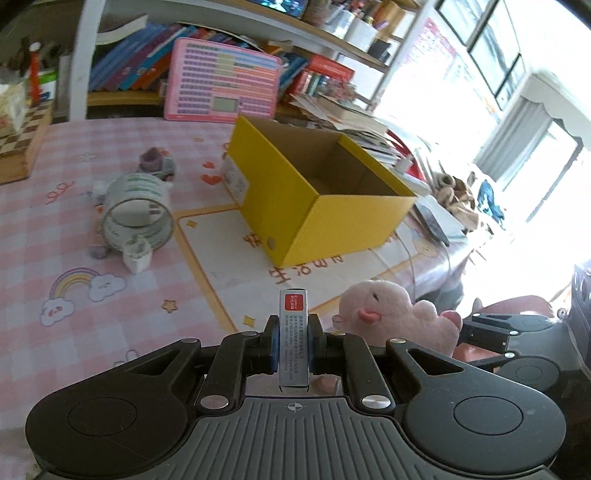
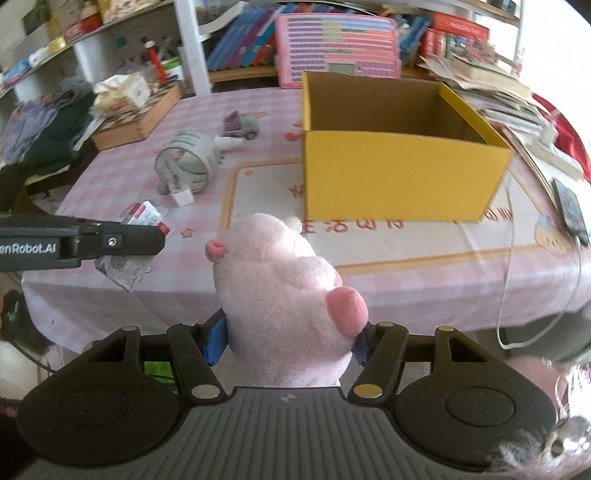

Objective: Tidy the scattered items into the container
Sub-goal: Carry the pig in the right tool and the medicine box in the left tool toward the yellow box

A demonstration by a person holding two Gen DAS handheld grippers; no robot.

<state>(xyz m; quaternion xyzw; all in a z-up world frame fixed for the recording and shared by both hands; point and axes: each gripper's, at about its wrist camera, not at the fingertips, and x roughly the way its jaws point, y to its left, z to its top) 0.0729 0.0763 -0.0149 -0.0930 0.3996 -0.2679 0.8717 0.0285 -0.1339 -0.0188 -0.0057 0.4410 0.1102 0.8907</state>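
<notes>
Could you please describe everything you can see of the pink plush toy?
The pink plush toy is a soft, fuzzy, rounded animal with a darker pink snout and foot. It sits clamped between the blue pads of the right hand-held gripper, held off the table in front of the open yellow box, snout pointing left.

Your left wrist camera sits just behind the left tongs (image 1: 291,345) and looks forward and down along them across the surface (image 1: 110,302), with the box (image 1: 314,206) ahead and a little to the right, seen corner-on. Your right wrist camera rides behind the right tongs (image 2: 286,341), tilted down more steeply, and faces the box (image 2: 399,177) side-on. Both views are close and low, with the shelf (image 1: 229,11) at the back. They share the box, the tape roll (image 1: 136,210), the pink board (image 2: 336,46) and each other's tongs: the left ones enter the right view from the left edge.
</notes>
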